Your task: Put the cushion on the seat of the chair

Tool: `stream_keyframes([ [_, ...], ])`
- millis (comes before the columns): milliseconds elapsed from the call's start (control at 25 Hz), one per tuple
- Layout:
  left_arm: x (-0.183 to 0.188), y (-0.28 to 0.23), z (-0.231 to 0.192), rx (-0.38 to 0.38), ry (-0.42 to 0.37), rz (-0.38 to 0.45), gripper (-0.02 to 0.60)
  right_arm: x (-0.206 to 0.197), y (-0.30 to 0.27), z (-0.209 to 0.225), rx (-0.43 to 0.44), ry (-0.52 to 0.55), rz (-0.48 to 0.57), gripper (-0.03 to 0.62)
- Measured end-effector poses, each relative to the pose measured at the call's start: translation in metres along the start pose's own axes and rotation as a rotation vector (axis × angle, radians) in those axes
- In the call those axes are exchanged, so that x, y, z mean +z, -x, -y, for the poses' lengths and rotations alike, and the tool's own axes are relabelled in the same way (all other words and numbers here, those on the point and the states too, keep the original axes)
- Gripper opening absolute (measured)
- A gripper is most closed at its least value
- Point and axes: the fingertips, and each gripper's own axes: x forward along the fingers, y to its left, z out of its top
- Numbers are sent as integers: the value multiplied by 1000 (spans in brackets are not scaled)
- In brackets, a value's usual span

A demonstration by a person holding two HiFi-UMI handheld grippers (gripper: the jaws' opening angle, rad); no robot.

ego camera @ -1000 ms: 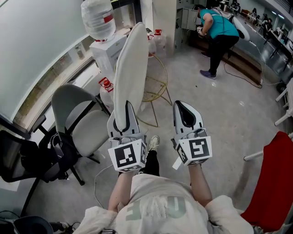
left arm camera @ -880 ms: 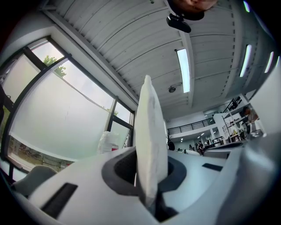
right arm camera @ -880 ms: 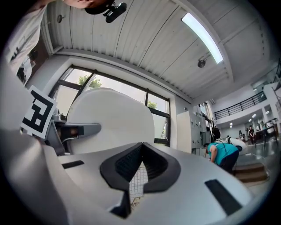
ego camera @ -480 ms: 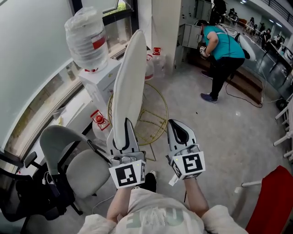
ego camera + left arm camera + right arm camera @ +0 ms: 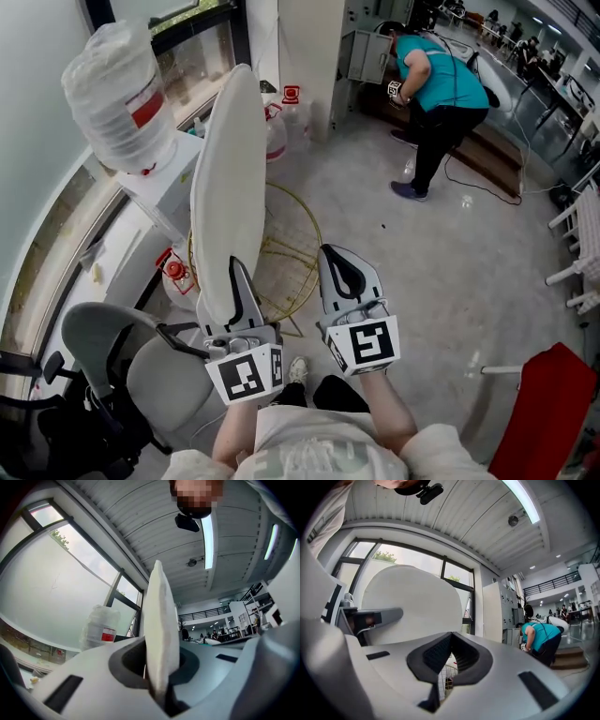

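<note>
A white round cushion [image 5: 225, 187] stands on edge, and my left gripper [image 5: 232, 286] is shut on its lower rim. In the left gripper view the cushion [image 5: 159, 630] rises straight up from between the jaws. My right gripper [image 5: 345, 272] hangs beside it on the right, shut with nothing in it; its tips [image 5: 451, 637] meet, and the cushion's flat face [image 5: 412, 606] fills the left of that view. A gold wire-frame chair [image 5: 281, 248] stands on the floor just beyond both grippers, partly hidden behind the cushion.
A grey office chair [image 5: 155, 370] is at lower left. A water dispenser with a big bottle [image 5: 117, 94] stands by the window. A person in a teal top [image 5: 436, 80] bends over at the back right. A red chair [image 5: 548, 412] is at lower right.
Both grippers and the cushion have travelled forward across the room. The gold chair and water dispenser have come closer, and the grey chair has slid toward the lower left.
</note>
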Motion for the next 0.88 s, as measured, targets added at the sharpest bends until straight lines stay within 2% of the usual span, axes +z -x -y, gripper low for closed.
stream_keyframes([
  [200, -13, -13, 18, 29, 29, -49, 41, 20, -14, 23, 19, -10, 61, 17],
  [480, -3, -22, 29, 59, -2, -23, 41, 38, -20, 43, 59, 48, 107, 17],
  [760, -2, -29, 30, 87, -20, -6, 41, 33, -34, 40, 108, 43, 111, 17],
  [880, -7, -33, 30, 84, -1, -14, 41, 25, -40, 39, 119, 32, 98, 17],
])
